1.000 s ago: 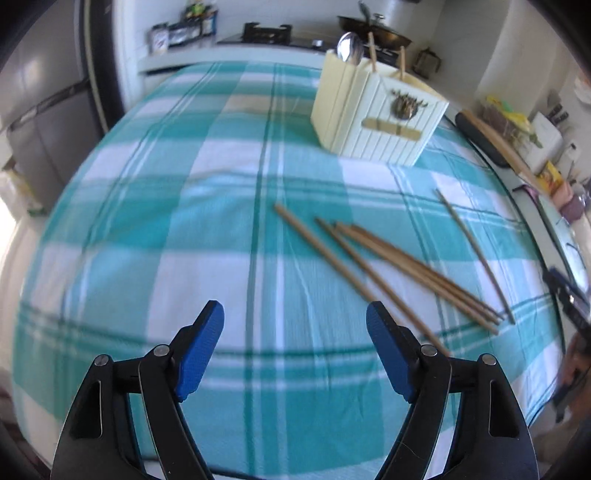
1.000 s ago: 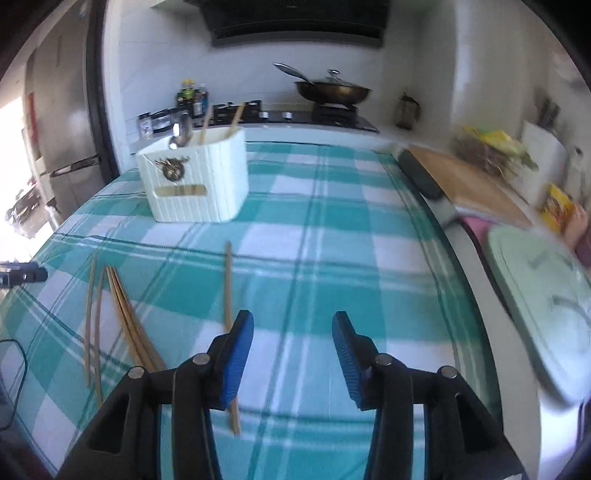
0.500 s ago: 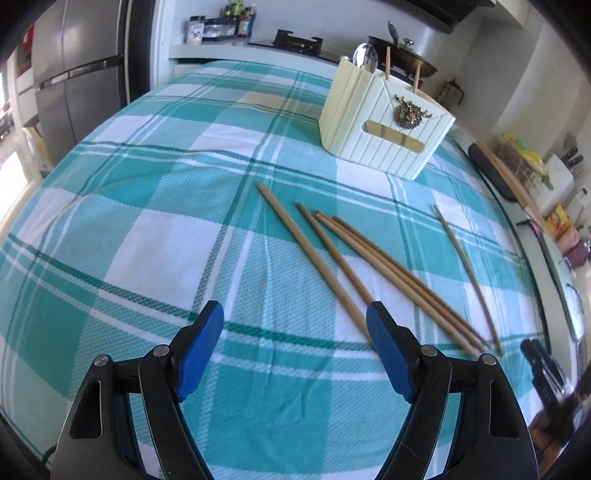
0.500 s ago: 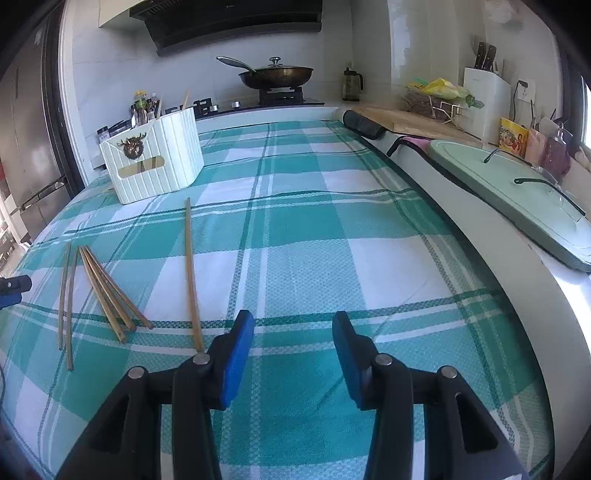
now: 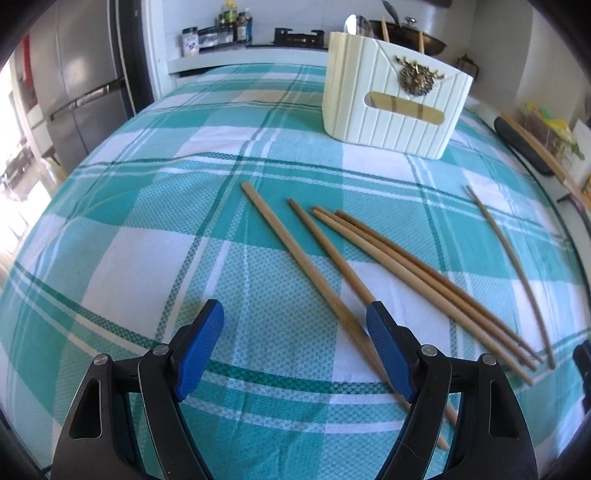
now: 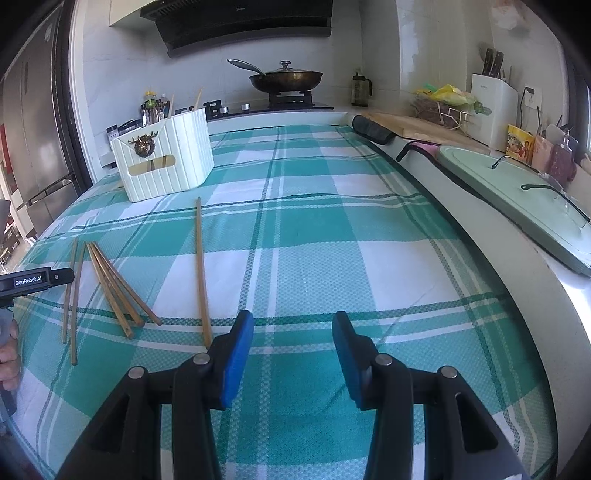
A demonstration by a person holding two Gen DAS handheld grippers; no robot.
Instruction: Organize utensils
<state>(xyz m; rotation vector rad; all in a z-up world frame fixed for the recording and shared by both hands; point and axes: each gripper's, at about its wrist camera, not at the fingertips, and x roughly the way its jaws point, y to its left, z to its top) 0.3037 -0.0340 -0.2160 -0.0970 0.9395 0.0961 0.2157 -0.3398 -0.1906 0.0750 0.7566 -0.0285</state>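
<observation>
Left jaws: the left gripper has its blue-padded jaws standing wide apart, clamped on nothing; the near end of one bamboo chopstick lies on the cloth between them, close to the pad on the holder's side, untouched as far as can be seen.
Right jaws: the right gripper has its jaws partly apart with only bare cloth between them.
Task things: a loose group of five brown bamboo chopsticks lies flat in front of the ribbed cream utensil holder with a brass deer-head ornament; a sixth single chopstick lies apart from the group, its far tip pointing at the holder, its near end just beside the right gripper.
Holder contents: a metal spoon and two chopstick ends stand upright in it.
Surface: a teal and white checked tablecloth covers the tabletop, lying mostly smooth.
Edges: past the holder the cloth ends at a white ledge below the gas stove with a lidded dark wok; on the side away from the holder's front, the tabletop edge meets a counter with a pale green lid.
Room: a grey refrigerator stands beyond the holder's other side.
Open room: the cloth between the single chopstick and the counter edge is bare.
</observation>
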